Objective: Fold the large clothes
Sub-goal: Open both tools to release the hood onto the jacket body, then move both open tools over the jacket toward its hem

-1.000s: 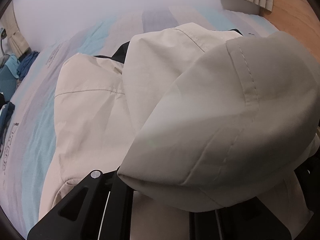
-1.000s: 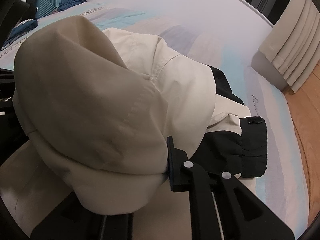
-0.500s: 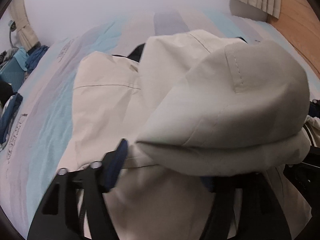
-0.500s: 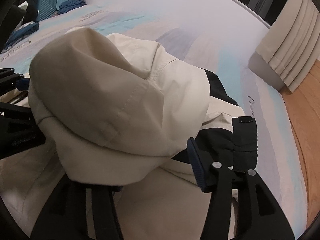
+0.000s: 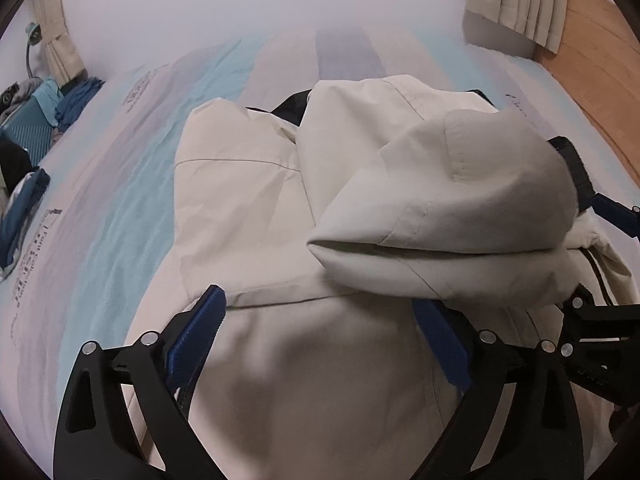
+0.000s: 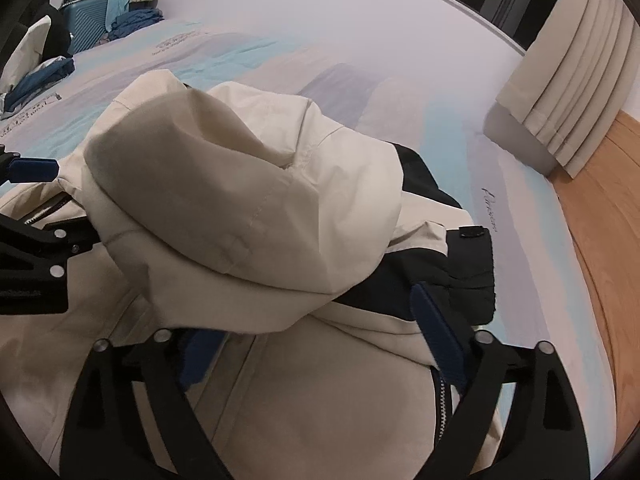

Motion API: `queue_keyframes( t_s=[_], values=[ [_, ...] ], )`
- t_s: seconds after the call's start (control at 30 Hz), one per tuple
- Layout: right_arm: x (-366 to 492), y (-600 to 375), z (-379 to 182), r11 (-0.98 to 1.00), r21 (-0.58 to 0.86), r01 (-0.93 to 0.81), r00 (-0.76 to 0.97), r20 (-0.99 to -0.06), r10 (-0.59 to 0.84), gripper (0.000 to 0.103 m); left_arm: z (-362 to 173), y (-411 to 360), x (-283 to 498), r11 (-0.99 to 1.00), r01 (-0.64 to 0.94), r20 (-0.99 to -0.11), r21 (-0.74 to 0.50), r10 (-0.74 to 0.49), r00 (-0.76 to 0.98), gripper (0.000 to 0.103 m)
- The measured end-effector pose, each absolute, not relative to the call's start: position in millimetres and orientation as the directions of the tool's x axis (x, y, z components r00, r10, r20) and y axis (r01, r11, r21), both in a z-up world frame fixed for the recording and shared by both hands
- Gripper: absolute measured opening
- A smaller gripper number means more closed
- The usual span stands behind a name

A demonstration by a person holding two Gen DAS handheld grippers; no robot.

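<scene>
On the bed (image 5: 120, 216), spread over a sheet striped in pale blue, lilac and white, lies the cream jacket (image 5: 240, 208) with its black sleeve cuff (image 6: 472, 268) off to the right side. Its hood (image 5: 460, 208) is folded down over the jacket's body and sits puffed up — a rounded mound with its brim edge facing the cameras.

The left hand-held gripper (image 5: 324, 320) hovers just over the jacket near the hood's brim; its jaws are opening, already wide, and the blue pads (image 5: 200, 332) stand clear of the cloth on the left side, while the right-hand pad is partly tucked under the hood's edge (whether it touches there is hard to tell). Nothing is pinched between them.

The right hand-held gripper (image 6: 316, 328) is likewise opening, its jaws wide apart, with the hood's lower edge between the fingers (image 6: 436, 332) but not gripped. Each hand-held gripper shows at the edge of the other's view, so the two are close together on either side of the hood.

Farther out, dark blue clothes (image 6: 136, 20) and a teal suitcase (image 6: 88, 20) stand beyond the bed's far corner, cream curtains (image 6: 560, 92) hang to the right, and a wooden floor (image 6: 600, 240) runs along that side.
</scene>
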State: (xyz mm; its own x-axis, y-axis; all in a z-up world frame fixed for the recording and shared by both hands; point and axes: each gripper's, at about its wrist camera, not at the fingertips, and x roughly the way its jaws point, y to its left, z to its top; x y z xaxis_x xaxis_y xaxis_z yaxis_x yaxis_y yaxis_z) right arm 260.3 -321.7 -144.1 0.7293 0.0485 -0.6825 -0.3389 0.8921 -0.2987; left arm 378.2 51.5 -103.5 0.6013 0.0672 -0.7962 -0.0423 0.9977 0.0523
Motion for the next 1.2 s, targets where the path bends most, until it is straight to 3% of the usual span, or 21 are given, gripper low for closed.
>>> queue_keyframes(
  t_s=[1.2],
  values=[
    [138.8, -394.0, -115.1, 0.908, -0.257, -0.33, 0.622, -0.783, 0.004, 0.086, -75.7, 81.8, 233.7, 0.998, 0.029, -0.889, 0.058, 0.038, 0.457, 0.097]
  ],
)
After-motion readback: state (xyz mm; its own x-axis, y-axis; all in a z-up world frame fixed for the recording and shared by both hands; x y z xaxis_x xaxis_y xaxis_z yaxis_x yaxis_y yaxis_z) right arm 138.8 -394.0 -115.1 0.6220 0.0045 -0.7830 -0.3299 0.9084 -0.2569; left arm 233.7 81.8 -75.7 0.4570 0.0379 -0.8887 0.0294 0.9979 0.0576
